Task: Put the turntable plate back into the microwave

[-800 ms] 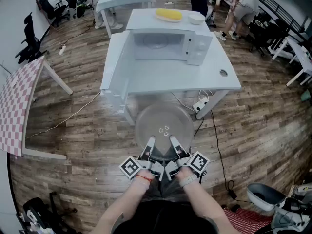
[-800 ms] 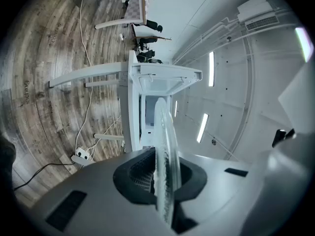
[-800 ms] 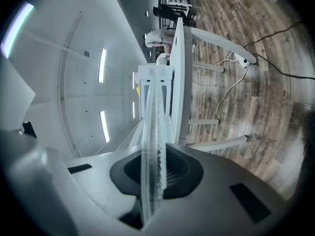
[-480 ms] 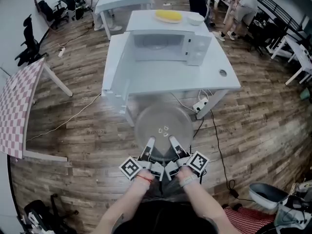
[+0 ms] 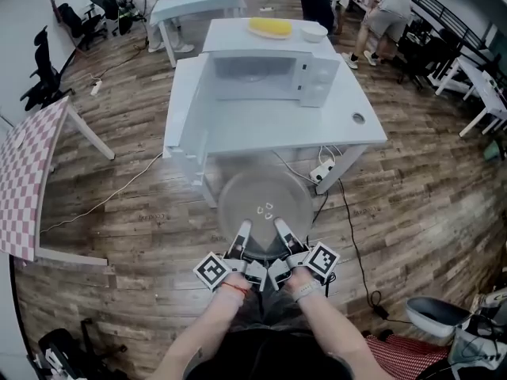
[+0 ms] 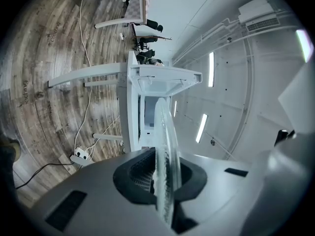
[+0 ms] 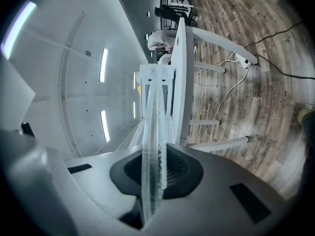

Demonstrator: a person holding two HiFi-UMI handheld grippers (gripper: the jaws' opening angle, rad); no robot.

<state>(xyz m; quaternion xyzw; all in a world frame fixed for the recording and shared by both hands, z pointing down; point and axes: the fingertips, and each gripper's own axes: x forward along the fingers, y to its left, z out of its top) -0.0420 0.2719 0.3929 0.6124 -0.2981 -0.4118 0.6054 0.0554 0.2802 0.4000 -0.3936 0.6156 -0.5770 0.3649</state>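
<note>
**Plate in the air, short of the bench**

You hold the round clear glass turntable plate [image 5: 265, 200] level over the wooden floor [image 5: 142, 204]. Its near rim is clamped in the left tongs [image 5: 242, 232] and the right tongs [image 5: 281, 229]. The white microwave [image 5: 265, 76] stands door-open on the pale bench [image 5: 277, 133] ahead. The pick-up looks done; the carry and seating the plate inside remain.

Site: open-plan lab or office hall.
White worktables [image 5: 261, 129], swivel chairs [image 5: 43, 74], plank floor [image 5: 142, 228], trailing cables [image 5: 103, 196], ceiling strip lights [image 6: 210, 69].
</note>
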